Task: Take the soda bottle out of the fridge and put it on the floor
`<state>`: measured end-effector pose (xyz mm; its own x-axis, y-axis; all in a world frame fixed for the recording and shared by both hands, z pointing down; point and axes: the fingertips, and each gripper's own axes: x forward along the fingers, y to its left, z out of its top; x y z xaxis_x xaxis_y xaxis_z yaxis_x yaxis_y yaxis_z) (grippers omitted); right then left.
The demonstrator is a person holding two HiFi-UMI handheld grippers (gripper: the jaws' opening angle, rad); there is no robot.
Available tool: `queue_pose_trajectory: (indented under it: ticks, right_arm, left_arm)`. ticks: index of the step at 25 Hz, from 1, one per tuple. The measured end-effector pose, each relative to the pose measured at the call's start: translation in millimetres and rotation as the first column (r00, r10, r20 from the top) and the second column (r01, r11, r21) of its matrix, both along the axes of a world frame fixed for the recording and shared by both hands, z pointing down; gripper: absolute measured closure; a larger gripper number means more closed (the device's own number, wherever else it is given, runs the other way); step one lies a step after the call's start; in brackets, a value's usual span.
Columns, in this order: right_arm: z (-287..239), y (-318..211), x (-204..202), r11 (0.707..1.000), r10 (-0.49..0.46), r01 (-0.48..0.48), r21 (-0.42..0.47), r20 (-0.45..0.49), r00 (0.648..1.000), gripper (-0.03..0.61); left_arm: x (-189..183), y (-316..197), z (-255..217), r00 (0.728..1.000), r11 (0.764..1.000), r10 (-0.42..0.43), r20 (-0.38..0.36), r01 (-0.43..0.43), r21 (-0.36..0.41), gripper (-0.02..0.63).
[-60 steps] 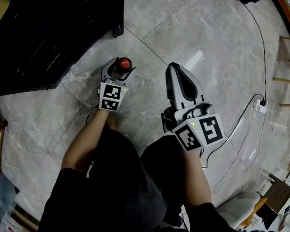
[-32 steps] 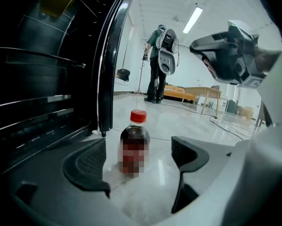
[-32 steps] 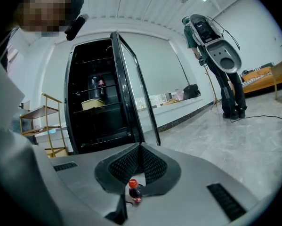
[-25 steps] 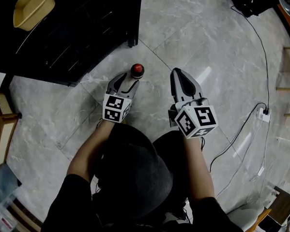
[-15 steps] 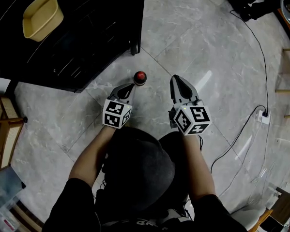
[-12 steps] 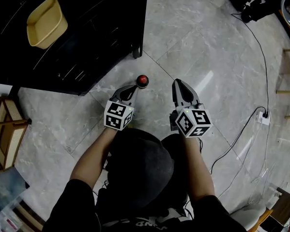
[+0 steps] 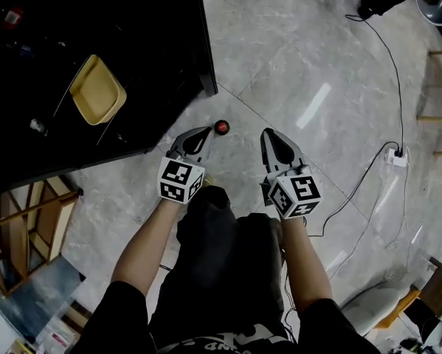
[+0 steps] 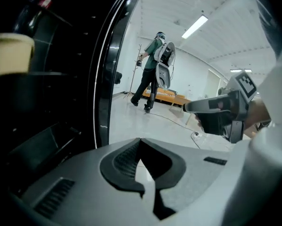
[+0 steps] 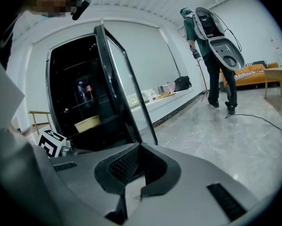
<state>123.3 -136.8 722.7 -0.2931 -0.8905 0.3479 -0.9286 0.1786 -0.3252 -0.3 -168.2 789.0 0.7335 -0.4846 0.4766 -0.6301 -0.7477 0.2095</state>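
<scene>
The soda bottle (image 7: 221,127) stands on the grey tiled floor (image 7: 294,50), red cap up, just ahead of the left gripper (image 7: 203,133) and near the black fridge (image 7: 169,35). Both forearms reach forward side by side, tilted slightly down. The left gripper's jaws are closed and empty. The right gripper (image 7: 269,134) is also closed on nothing.

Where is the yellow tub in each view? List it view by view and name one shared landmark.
Head view: yellow tub upper left, inside the black fridge.
Left gripper view: yellow tub at the left edge, upper part, blurred.
Right gripper view: yellow tub left of centre, on a lower shelf.
Shared landmark: the black fridge, which surrounds the tub in all three.
</scene>
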Motion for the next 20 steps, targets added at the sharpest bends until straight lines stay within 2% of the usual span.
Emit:
queue_pose_trajectory:
  ticks: [4, 11, 20]
  right_arm:
    - [-82.3, 1.8, -1.4, 1.0, 0.012, -0.012, -0.007, 0.035, 0.999, 0.555]
    - [-207.3, 10.0, -2.6, 1.0, 0.015, -0.015, -0.019, 0.01, 1.0, 0.555]
    - [-348.8, 34.2, 24.6, 1.0, 0.011, -0.011, 0.023, 0.022, 1.0, 0.555]
  left_arm:
    - [12.6, 5.4, -86.8, 0.999, 0.999, 0.036, -0.001, -0.036, -0.005, 0.607]
    - [28.2, 6.3, -239.8, 0.998, 0.998, 0.055, -0.024, -0.054, 0.013, 0.607]
    - [44.4, 14.4, -398.4, 0.997, 0.999, 0.021, -0.081, -0.018, 0.036, 0.607]
